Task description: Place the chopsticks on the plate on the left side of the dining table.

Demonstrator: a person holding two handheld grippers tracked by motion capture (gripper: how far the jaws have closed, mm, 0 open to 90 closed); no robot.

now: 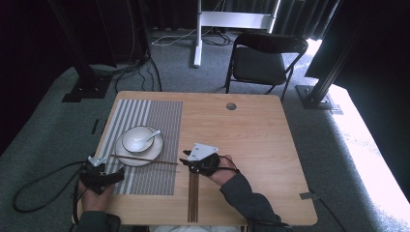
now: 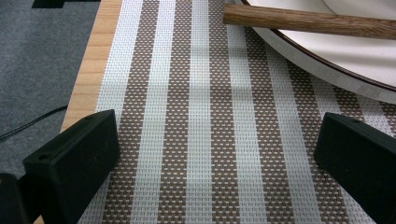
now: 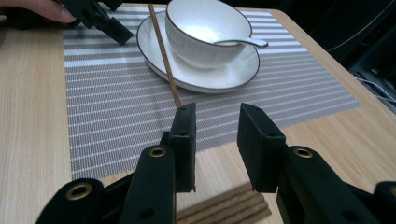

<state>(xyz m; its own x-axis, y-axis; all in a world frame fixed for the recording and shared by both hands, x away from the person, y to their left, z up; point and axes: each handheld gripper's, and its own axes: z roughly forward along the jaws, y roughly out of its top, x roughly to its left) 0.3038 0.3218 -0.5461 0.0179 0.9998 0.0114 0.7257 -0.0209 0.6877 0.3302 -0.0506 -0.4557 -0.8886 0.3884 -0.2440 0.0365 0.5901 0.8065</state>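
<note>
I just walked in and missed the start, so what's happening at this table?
A person is setting a place with two hand-held grippers. A bowl with a spoon sits on a plate on the striped placemat. One chopstick lies across the plate. The right gripper, open, hovers over a bundle of chopsticks. The left gripper waits open over the placemat.

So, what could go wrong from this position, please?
1. The chopstick lies across the plate rim with its tip near the open right gripper; a nudge could roll it off or shift the plate.
2. The spoon rests loosely in the bowl, so a knock might tip it out.
3. The bundle of sticks under the right gripper could scatter if bumped.
</note>
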